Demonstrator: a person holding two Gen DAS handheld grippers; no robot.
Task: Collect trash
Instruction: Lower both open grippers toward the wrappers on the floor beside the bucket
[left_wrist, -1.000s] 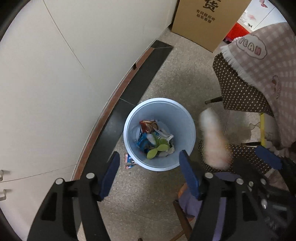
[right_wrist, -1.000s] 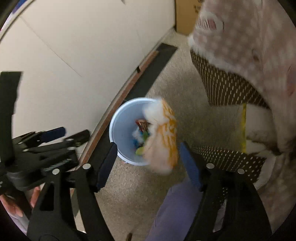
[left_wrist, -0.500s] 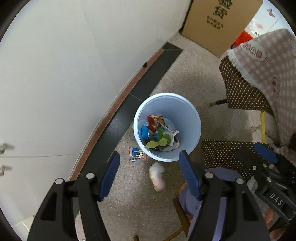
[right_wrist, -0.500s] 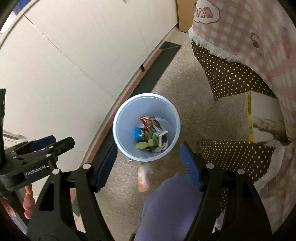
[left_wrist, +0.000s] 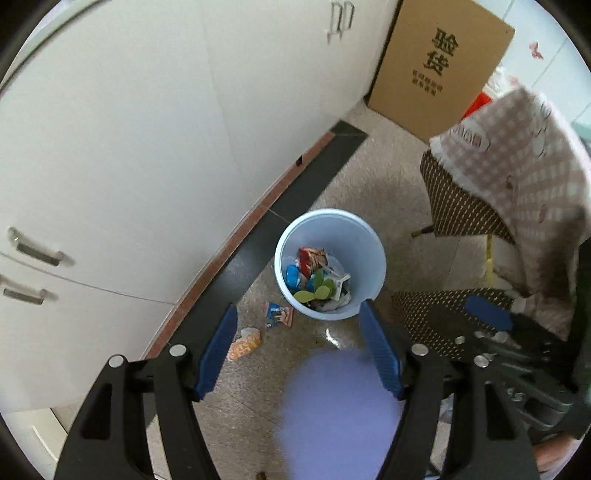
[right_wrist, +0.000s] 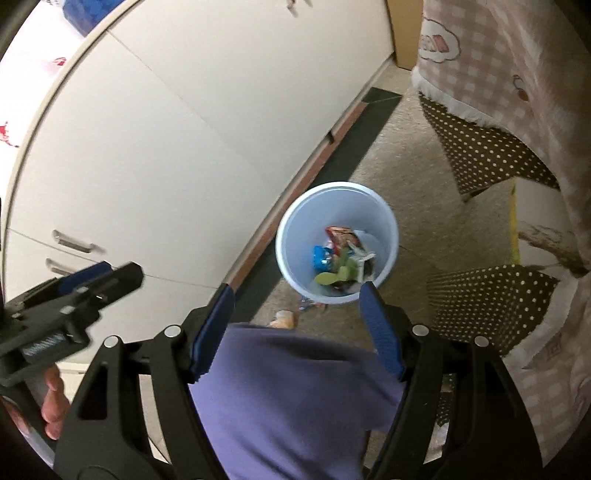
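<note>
the bin (left_wrist: 369, 240) stands on the floor (left_wrist: 373, 173) with wrappers (left_wrist: 314, 280) inside. two packets (left_wrist: 258, 328) lie on the floor just beside it. the left gripper (left_wrist: 297, 347) is opening and the right gripper (right_wrist: 295, 325) is open, both empty.

Two wrist fisheye views, both looking steeply down at the floor beside the white cabinets.

The left wrist view looks down between its blue-padded fingers (left_wrist: 218, 350) at the pale blue bin (left_wrist: 373, 254), well below, with cabinets (left_wrist: 129, 166) on the left, a cardboard box (left_wrist: 439, 66) far off and a dotted, checked cloth (left_wrist: 517, 173) on the right. The right wrist view faces much the same way from a place further right, nearer the cloth (right_wrist: 491, 59). Both share the bin (right_wrist: 295, 236), the cabinets (right_wrist: 184, 147), the speckled floor (left_wrist: 373, 173) and a purple garment (left_wrist: 332, 413) at the near edge.
</note>
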